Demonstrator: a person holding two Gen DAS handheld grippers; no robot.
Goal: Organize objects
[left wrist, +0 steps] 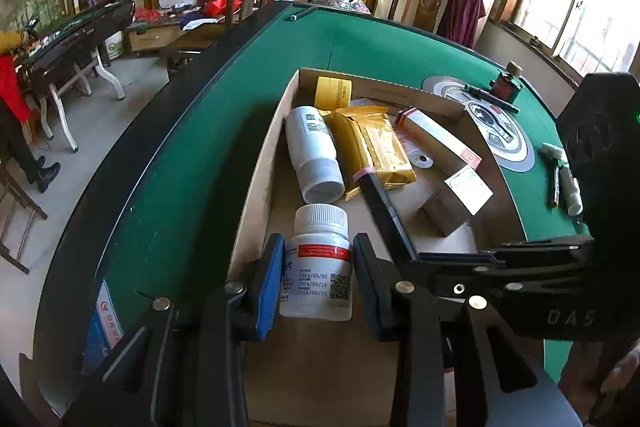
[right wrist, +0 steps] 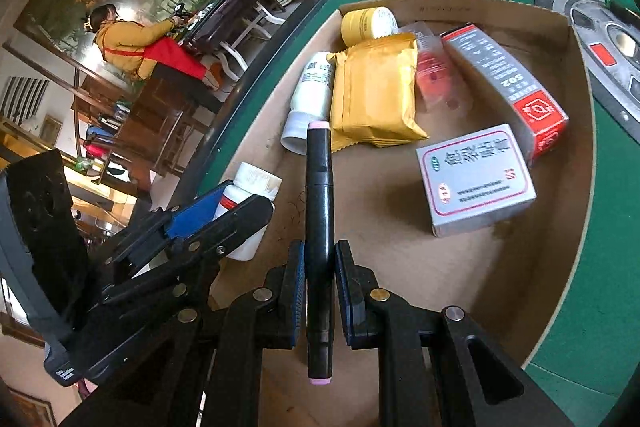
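Observation:
My left gripper (left wrist: 316, 279) holds a small white pill bottle (left wrist: 318, 267) with a red-banded label upright over the near left part of the cardboard box (left wrist: 256, 183); it also shows in the right wrist view (right wrist: 250, 211). My right gripper (right wrist: 318, 291) is shut on a black marker (right wrist: 319, 239) with pink ends, held over the box floor and pointing at the gold packets (right wrist: 374, 95). The marker also shows in the left wrist view (left wrist: 384, 211).
In the box lie a large white bottle (left wrist: 314, 151), gold packets (left wrist: 376, 147), a yellow tape roll (right wrist: 366, 23), a red-and-grey 502 box (right wrist: 508, 83) and a grey medicine box (right wrist: 476, 179). The box stands on a green table (left wrist: 180, 167) with a control panel (left wrist: 496, 131) and pens (left wrist: 560, 171).

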